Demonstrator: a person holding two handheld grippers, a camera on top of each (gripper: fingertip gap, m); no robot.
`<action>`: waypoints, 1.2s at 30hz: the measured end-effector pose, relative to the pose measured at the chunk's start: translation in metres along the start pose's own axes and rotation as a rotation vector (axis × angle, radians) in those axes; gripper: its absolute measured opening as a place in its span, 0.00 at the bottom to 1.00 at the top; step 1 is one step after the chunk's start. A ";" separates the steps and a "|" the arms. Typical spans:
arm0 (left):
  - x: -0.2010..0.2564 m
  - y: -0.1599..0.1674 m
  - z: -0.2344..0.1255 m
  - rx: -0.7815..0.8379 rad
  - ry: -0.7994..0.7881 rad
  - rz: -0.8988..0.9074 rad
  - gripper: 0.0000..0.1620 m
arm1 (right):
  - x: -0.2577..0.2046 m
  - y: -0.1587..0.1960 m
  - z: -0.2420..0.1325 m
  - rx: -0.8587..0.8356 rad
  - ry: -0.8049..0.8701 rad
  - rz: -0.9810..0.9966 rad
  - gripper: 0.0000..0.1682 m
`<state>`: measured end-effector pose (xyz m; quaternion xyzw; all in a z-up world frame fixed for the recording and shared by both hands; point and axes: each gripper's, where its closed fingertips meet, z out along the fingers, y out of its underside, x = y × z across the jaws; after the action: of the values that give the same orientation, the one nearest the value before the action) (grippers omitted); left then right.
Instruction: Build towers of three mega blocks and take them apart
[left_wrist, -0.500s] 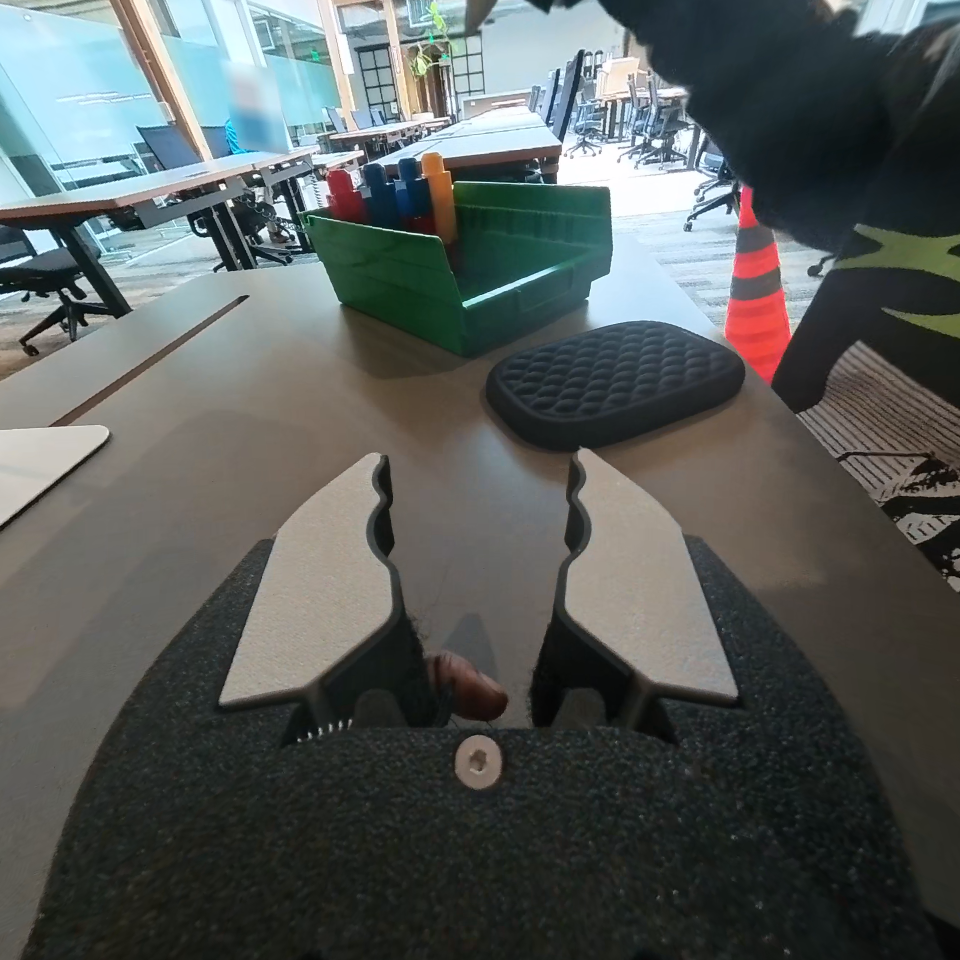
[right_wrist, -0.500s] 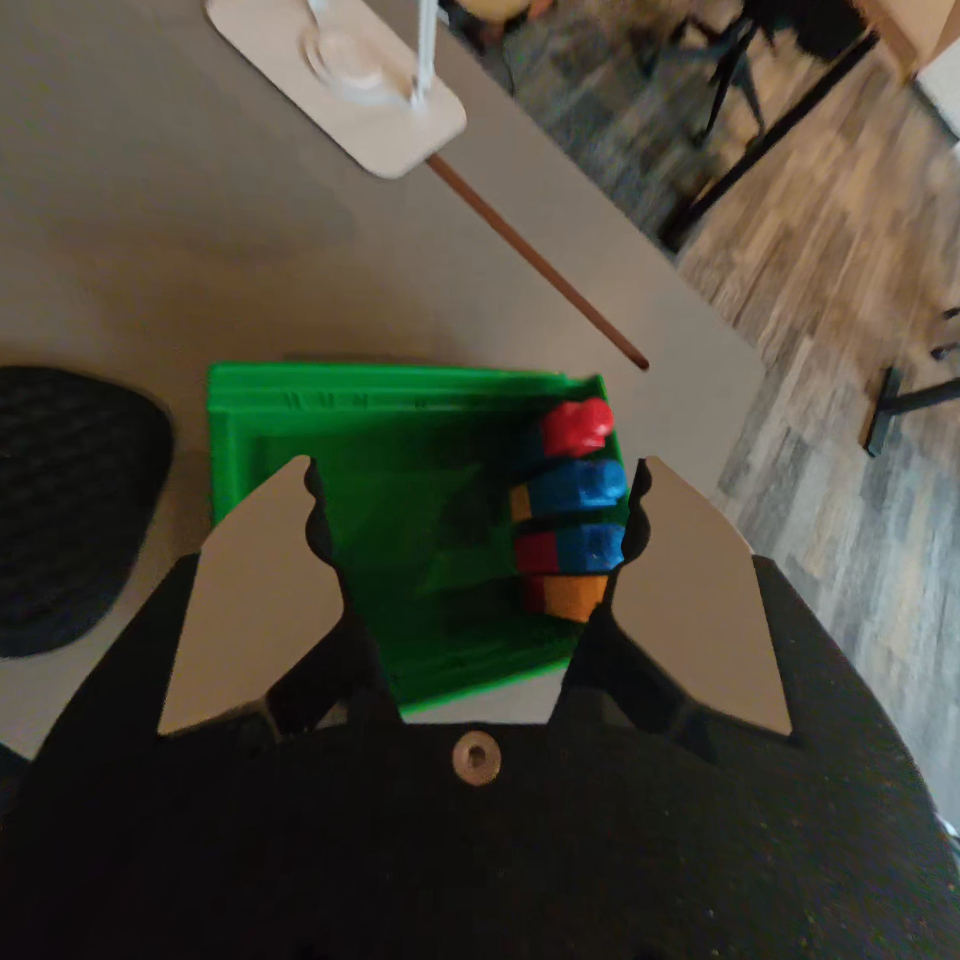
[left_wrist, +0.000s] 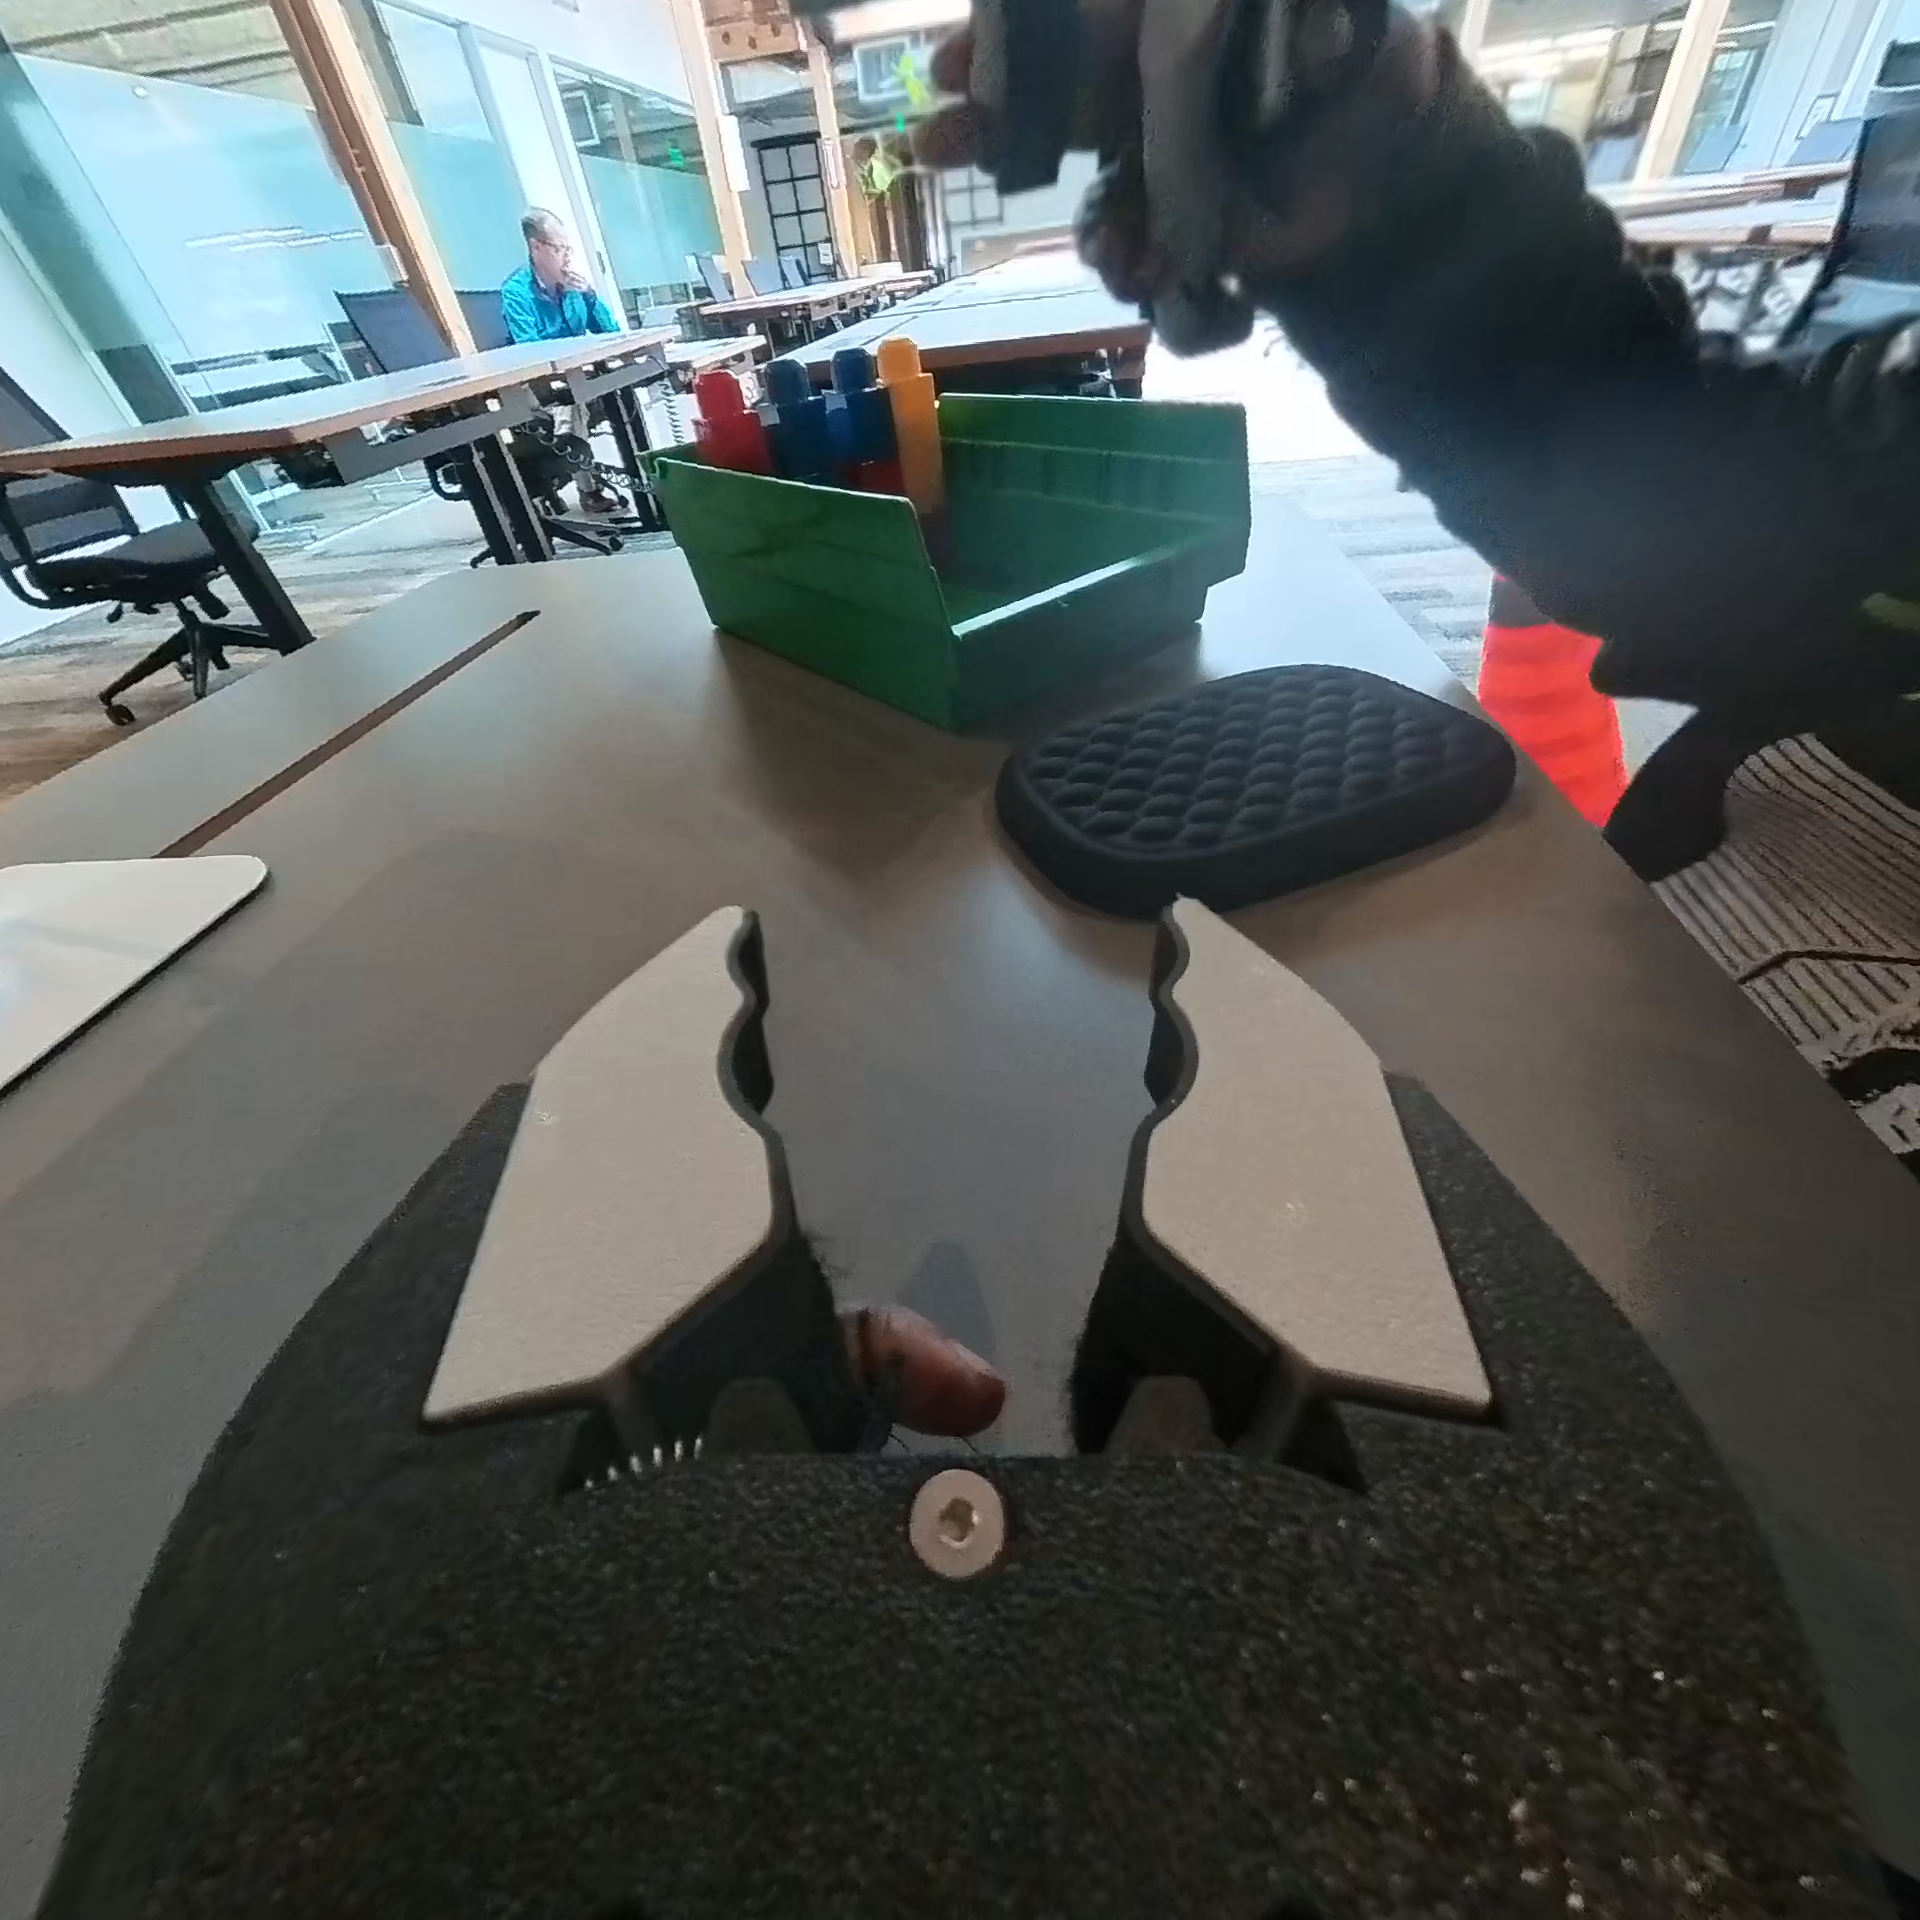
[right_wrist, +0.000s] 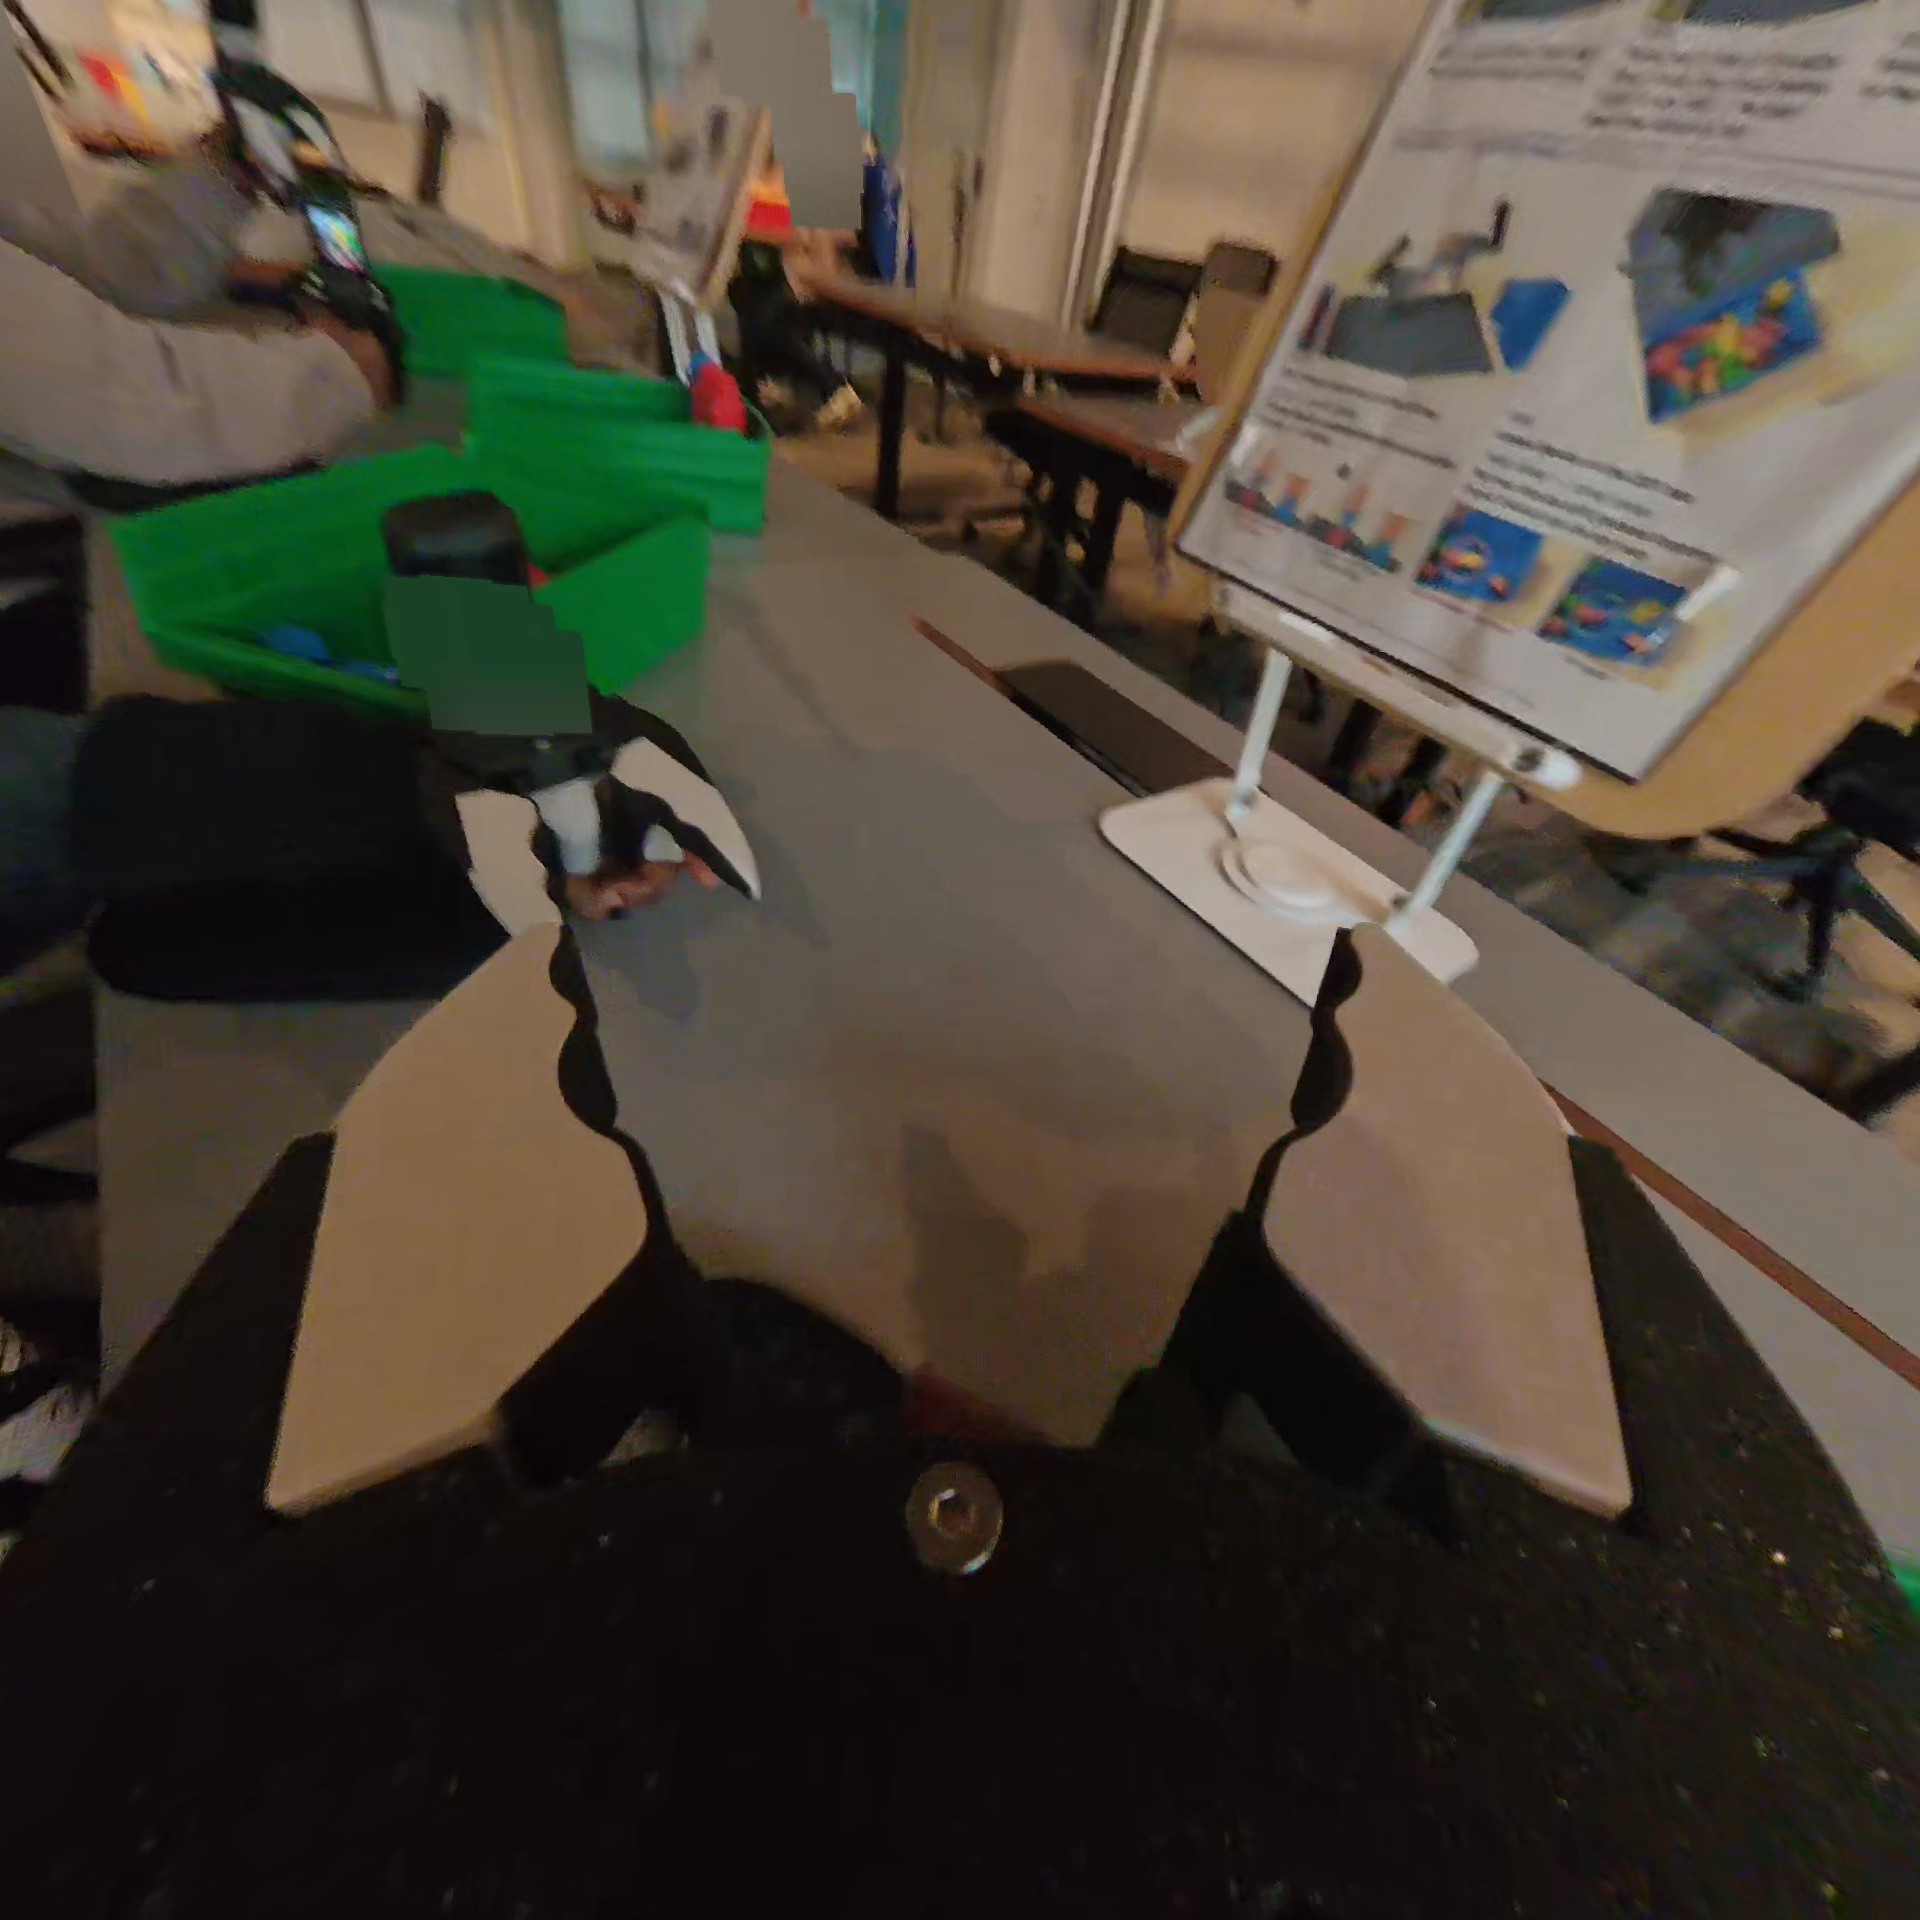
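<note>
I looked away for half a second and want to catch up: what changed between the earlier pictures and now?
The right gripper swung away from above the green bin: its view now looks level across the table toward the document stand. Its fingers are open and empty, as before. The left gripper stayed low over the table, open. The blocks remain in the bin, untouched.

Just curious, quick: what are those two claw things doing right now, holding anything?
Left gripper: open, fingers empty, low over the table.
Right gripper: open, holding nothing.
</note>
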<state>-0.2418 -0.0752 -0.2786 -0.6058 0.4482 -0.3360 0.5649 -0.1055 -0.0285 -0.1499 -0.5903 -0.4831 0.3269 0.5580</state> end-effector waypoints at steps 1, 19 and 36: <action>-0.001 0.000 0.000 0.003 -0.009 -0.003 0.45 | -0.005 0.000 0.007 0.038 -0.014 0.006 0.77; -0.013 -0.015 -0.011 0.059 -0.118 0.011 0.51 | -0.056 0.079 0.069 0.183 -0.197 0.029 0.87; -0.026 -0.064 -0.205 -0.472 -0.409 0.185 0.46 | -0.062 0.082 0.071 0.158 -0.187 -0.030 0.81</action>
<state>-0.4280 -0.1324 -0.1848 -0.7318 0.4440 -0.0414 0.5154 -0.1741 -0.0544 -0.2513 -0.5041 -0.5145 0.4094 0.5600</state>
